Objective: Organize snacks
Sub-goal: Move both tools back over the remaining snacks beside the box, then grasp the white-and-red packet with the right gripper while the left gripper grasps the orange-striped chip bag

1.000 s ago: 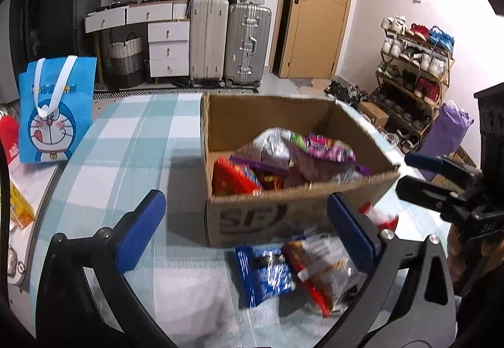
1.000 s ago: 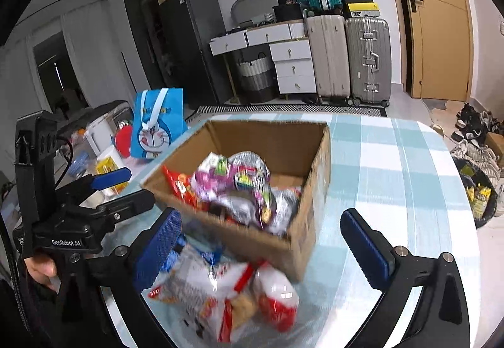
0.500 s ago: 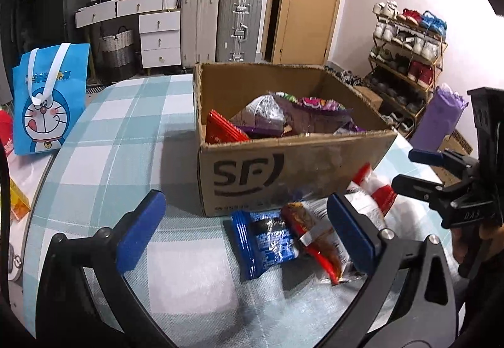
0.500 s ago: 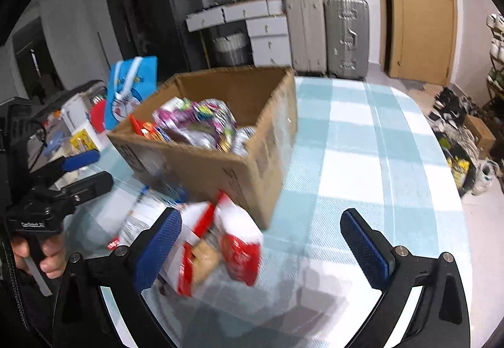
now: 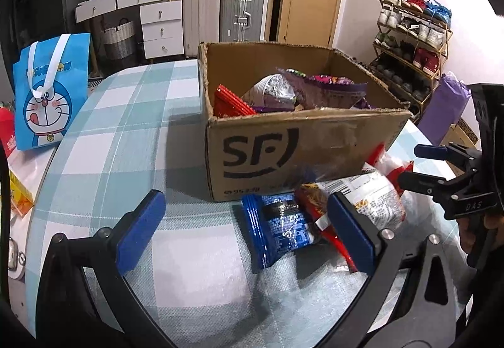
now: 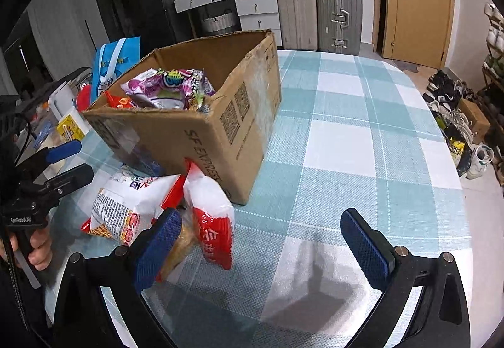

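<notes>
A cardboard SF box (image 5: 302,146) (image 6: 217,127) full of snack bags stands on the checked tablecloth. In front of it lie a blue packet (image 5: 280,229), a red packet (image 5: 318,206) and a white-and-red bag (image 5: 378,196) (image 6: 126,206); another red-and-white bag (image 6: 211,215) leans at the box corner. My left gripper (image 5: 249,231) is open and empty, low before the blue packet. My right gripper (image 6: 264,244) is open and empty, right of the red-and-white bag, and shows in the left wrist view (image 5: 431,168).
A blue Doraemon bag (image 5: 47,92) stands at the table's left edge, with small items beside it. Suitcases (image 5: 220,10), drawers and a door stand behind. A shoe rack (image 5: 412,42) is at the right. Checked cloth (image 6: 362,143) stretches right of the box.
Both grippers have pulled back and dropped lower; the box now looks farther and the loose packets in front of it show more fully. Both stayed open.
</notes>
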Available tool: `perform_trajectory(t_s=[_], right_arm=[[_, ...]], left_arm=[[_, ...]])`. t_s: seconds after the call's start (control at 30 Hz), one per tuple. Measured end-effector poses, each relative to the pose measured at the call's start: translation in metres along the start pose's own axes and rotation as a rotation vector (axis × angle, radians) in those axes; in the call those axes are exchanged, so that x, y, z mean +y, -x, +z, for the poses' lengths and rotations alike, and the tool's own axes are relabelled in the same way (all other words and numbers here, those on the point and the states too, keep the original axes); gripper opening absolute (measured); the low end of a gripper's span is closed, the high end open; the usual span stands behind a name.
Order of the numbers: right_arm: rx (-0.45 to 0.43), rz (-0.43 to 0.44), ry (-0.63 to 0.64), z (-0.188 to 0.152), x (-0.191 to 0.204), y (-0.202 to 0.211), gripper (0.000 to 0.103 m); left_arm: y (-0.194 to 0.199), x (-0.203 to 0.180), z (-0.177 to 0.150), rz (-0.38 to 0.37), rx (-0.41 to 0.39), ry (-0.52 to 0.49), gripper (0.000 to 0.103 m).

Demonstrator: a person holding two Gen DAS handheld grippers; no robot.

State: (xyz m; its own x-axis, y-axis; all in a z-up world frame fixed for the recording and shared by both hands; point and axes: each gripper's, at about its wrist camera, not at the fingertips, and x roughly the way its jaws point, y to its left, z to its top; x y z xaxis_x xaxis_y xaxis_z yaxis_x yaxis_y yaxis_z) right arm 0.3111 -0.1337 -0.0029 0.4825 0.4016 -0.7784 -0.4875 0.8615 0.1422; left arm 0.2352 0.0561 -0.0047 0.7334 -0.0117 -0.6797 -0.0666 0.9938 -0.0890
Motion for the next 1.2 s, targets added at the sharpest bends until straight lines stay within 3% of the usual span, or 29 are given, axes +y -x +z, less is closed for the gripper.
perform_trajectory(t_s=[0.43,0.57,0.93,1.0,1.2], right_arm=[[0.022,0.037,0.014,-0.008,0.012,-0.016,0.101],[0.02,0.074,-0.003,-0.009,0.015,-0.019,0.082],[0.005,0.137,-0.001,-0.008,0.023,-0.019,0.048],[-0.011,0.152,0.031,-0.009,0.029,-0.016,0.039],[-0.019,0.144,0.08,-0.01,0.039,-0.011,0.029]], left_arm=[[-0.026,0.013,-0.005,0.013,0.084,0.04,0.102],[-0.031,0.017,-0.006,0.006,0.096,0.052,0.102],[-0.022,0.012,-0.002,-0.019,0.063,0.056,0.102],[-0.019,0.009,-0.002,-0.046,0.054,0.055,0.102],[-0.015,-0.002,-0.004,-0.182,0.061,0.057,0.102]])
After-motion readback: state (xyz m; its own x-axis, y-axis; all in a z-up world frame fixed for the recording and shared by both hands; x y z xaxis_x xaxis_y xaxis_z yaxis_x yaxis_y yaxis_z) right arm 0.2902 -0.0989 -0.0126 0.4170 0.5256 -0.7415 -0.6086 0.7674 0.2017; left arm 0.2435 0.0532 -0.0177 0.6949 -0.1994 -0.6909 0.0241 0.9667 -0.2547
